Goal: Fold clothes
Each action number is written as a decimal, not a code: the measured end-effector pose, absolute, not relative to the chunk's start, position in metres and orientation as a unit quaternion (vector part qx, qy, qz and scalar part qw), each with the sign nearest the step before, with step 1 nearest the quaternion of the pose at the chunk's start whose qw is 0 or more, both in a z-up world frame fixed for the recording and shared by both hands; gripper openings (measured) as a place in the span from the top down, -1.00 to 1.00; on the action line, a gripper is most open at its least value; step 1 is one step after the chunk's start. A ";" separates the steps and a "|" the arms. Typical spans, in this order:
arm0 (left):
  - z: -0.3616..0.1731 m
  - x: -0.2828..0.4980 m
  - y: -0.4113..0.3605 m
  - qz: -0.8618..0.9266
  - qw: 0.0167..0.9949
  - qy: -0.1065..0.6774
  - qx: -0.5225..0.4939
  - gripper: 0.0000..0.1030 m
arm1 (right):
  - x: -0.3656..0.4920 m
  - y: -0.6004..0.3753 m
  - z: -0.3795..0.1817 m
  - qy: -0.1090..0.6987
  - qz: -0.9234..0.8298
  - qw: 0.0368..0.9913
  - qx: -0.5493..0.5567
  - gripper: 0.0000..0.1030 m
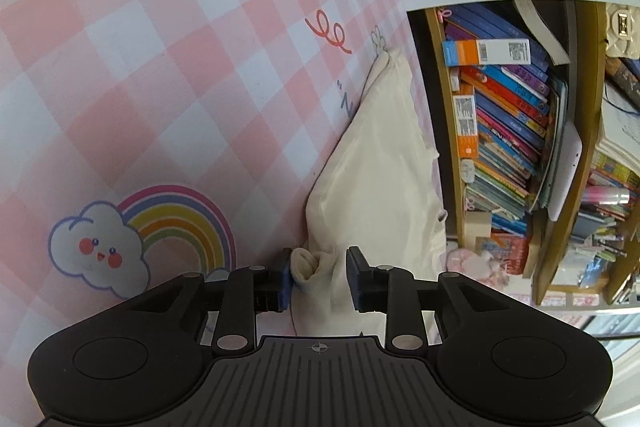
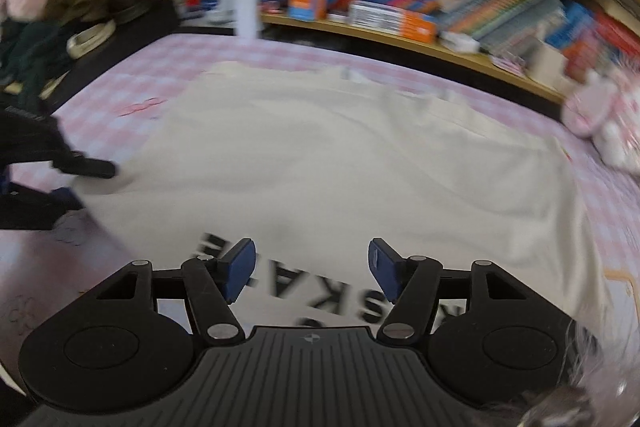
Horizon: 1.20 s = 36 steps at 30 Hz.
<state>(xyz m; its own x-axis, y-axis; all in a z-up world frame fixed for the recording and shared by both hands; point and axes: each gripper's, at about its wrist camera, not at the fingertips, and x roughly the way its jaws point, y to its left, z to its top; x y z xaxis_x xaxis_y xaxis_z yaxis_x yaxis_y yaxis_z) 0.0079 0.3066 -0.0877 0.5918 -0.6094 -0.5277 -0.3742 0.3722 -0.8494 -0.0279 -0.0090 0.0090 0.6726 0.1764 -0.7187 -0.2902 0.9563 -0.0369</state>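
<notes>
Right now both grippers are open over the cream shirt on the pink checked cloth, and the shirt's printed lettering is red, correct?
Not quite: the lettering is black, as the right wrist view shows. The rest holds: left gripper and right gripper are open over the cream shirt on the pink checked cloth.
</notes>
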 end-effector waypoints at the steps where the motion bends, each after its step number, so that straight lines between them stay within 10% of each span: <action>1: -0.087 0.009 0.307 -0.087 0.700 0.447 -0.550 0.44 | -0.028 -0.002 0.010 0.383 0.133 0.911 -0.079 -0.18; 21: -0.084 0.015 0.314 -0.102 0.682 0.463 -0.556 0.45 | -0.037 0.072 0.017 0.384 0.189 0.891 -0.151 -0.19; 26: -0.078 0.016 0.311 -0.100 0.702 0.472 -0.524 0.79 | -0.040 0.078 0.017 0.384 0.196 0.888 -0.161 -0.19; 36: -0.034 0.023 0.304 -0.151 0.752 0.451 -0.457 0.84 | -0.042 0.098 0.024 0.361 0.246 0.877 -0.201 -0.19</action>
